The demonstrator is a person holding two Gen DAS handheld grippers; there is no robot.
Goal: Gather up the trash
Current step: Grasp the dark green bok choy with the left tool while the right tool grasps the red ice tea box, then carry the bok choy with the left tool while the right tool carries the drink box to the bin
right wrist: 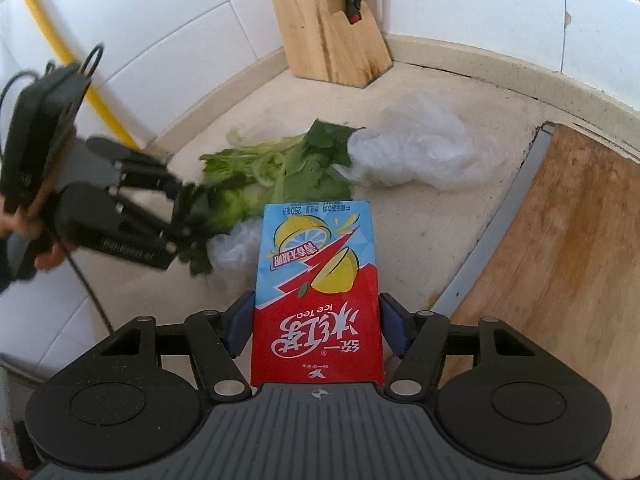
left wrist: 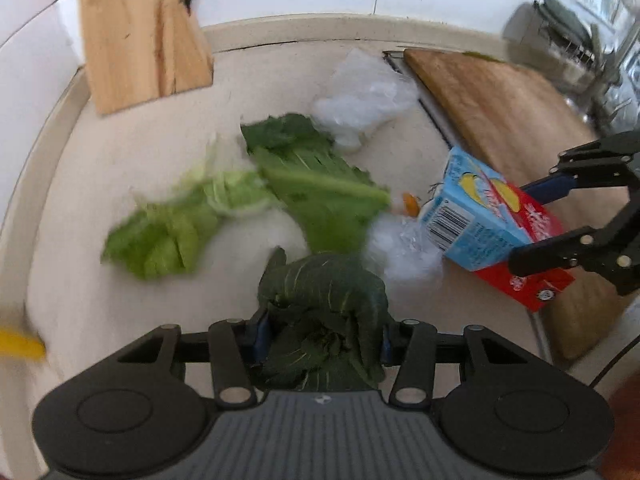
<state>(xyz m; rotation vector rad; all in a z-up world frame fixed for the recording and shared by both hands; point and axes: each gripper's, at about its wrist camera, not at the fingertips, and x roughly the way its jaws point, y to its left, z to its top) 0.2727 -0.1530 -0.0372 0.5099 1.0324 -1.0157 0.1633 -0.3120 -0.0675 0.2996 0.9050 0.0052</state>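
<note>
My left gripper (left wrist: 322, 338) is shut on a dark green leafy vegetable scrap (left wrist: 324, 312), held above the beige counter (left wrist: 120, 160). It also shows in the right wrist view (right wrist: 188, 216) at the left. My right gripper (right wrist: 316, 320) is shut on a red and blue ice tea carton (right wrist: 316, 280); the carton also shows in the left wrist view (left wrist: 492, 224). Loose green leaves (left wrist: 240, 200) and crumpled clear plastic bags (left wrist: 364, 100) lie on the counter beyond both grippers.
A wooden knife block (right wrist: 328, 20) with scissors stands in the back corner against the white tiled wall (right wrist: 160, 20). A wooden cutting board (right wrist: 560, 260) lies to the right. A small plastic wrap (left wrist: 400, 248) lies by the carton. A yellow pipe (right wrist: 80, 60) runs along the wall.
</note>
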